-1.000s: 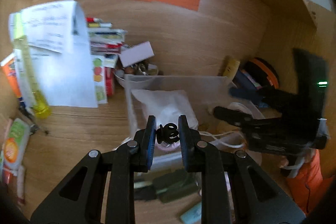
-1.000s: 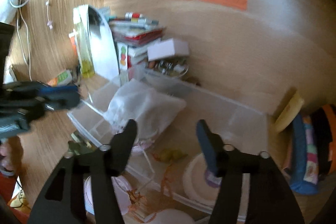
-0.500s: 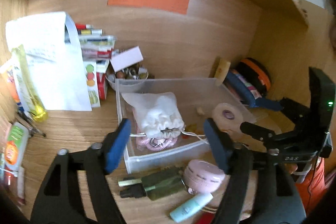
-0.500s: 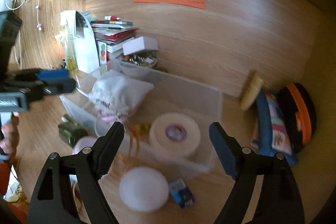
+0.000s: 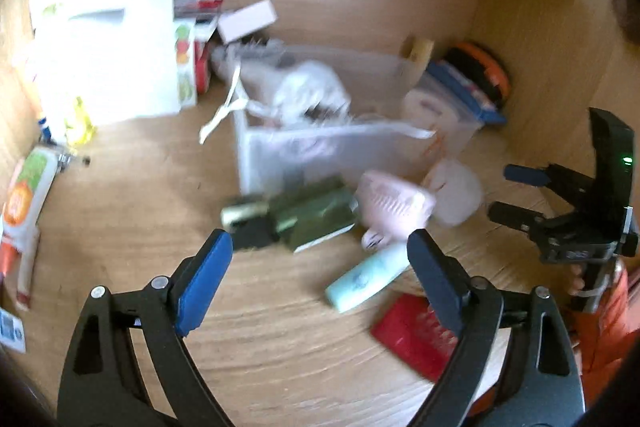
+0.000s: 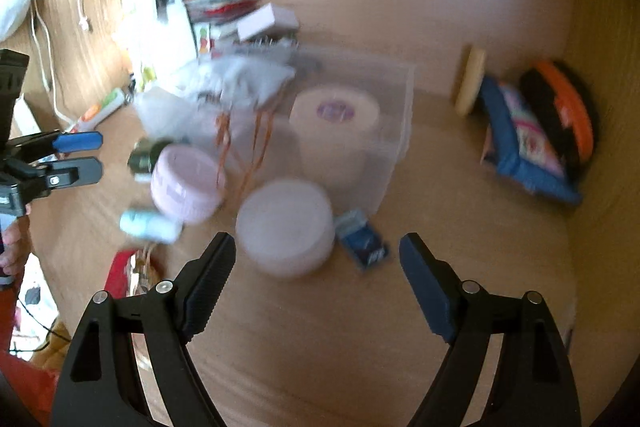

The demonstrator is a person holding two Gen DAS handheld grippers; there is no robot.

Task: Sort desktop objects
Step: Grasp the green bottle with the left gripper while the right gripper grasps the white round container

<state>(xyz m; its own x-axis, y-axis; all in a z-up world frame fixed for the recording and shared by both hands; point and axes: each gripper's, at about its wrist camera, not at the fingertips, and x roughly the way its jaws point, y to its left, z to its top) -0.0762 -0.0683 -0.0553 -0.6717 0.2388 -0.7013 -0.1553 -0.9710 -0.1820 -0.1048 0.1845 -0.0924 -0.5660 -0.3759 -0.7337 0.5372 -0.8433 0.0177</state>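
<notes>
We find our left gripper and right gripper spread wide, empty, presumably choosing among clutter at twelve o'clock beside the bin.

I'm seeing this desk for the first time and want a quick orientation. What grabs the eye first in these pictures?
The clear plastic bin at the desk's middle stands out, holding a white tape roll and a white drawstring bag. Loose things crowd in front of it: a pink round case, a pale round tin and a mint tube. Both the left tongs and the right tongs are wide open and empty.
</notes>
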